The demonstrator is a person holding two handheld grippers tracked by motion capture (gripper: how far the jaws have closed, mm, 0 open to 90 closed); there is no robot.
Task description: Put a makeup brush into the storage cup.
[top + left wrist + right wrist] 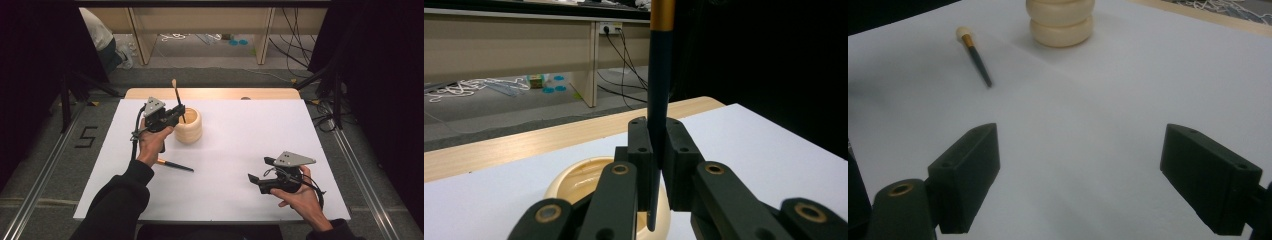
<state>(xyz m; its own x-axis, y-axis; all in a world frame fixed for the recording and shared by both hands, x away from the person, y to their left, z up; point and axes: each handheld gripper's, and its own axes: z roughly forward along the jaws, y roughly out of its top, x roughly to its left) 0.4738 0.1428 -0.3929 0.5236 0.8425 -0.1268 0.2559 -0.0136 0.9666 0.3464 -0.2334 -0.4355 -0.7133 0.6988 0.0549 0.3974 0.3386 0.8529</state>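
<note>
The left tool (176, 114), clamped on a brush (659, 100), could knock over the cup (190, 127) near the surface's (250, 145) far edge; the right tool (260, 170) stands apart.

A white sheet (240, 165) covers a wooden table (215, 93) at the centre. Grey floor (210, 75) stretches to twelve o'clock, where light wooden furniture panels (262, 35) stand with cables (295, 45) trailing at one o'clock. Dark curtains (380, 60) hang at three and nine o'clock. A metal rail (365, 180) runs at four o'clock.
</note>
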